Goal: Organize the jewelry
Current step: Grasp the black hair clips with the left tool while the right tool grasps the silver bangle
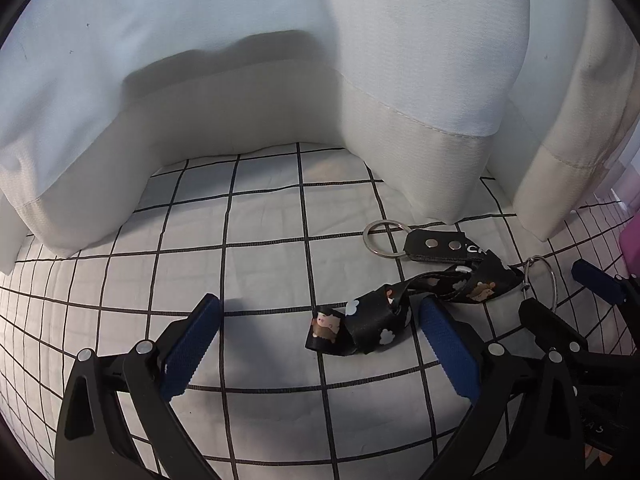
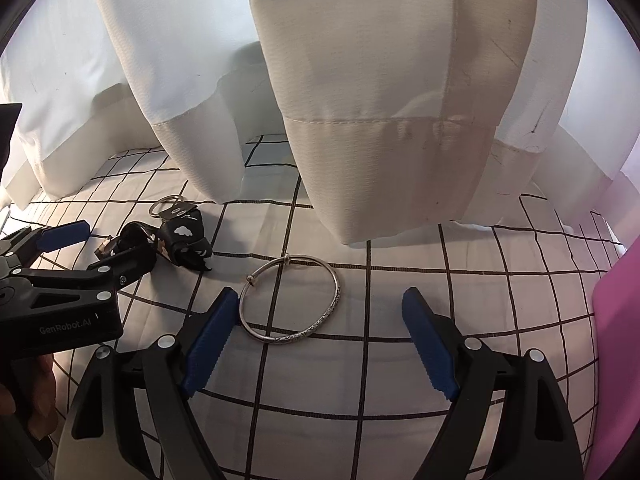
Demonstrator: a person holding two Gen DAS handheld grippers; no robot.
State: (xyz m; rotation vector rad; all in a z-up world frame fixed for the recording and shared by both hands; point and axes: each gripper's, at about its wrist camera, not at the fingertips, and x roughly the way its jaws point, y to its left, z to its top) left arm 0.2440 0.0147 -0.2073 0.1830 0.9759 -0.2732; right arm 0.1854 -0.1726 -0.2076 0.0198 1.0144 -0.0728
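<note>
A black patterned strap keychain (image 1: 400, 304) with a metal key ring (image 1: 386, 239) lies on the checked cloth. My left gripper (image 1: 320, 320) is open, its fingers on either side of the strap's near end. A silver bangle (image 2: 292, 300) lies on the cloth just ahead of my right gripper (image 2: 320, 320), which is open; the bangle touches its left finger (image 2: 208, 340). The strap also shows in the right wrist view (image 2: 176, 240), with the left gripper (image 2: 92, 248) around it. The bangle shows at the right in the left wrist view (image 1: 542, 284), beside the right gripper (image 1: 560, 292).
White curtains (image 2: 380, 120) hang down to the white black-gridded cloth (image 1: 260, 272) right behind the objects. A pink container (image 2: 616, 360) stands at the right edge. The person's hand (image 2: 24, 400) holds the left gripper.
</note>
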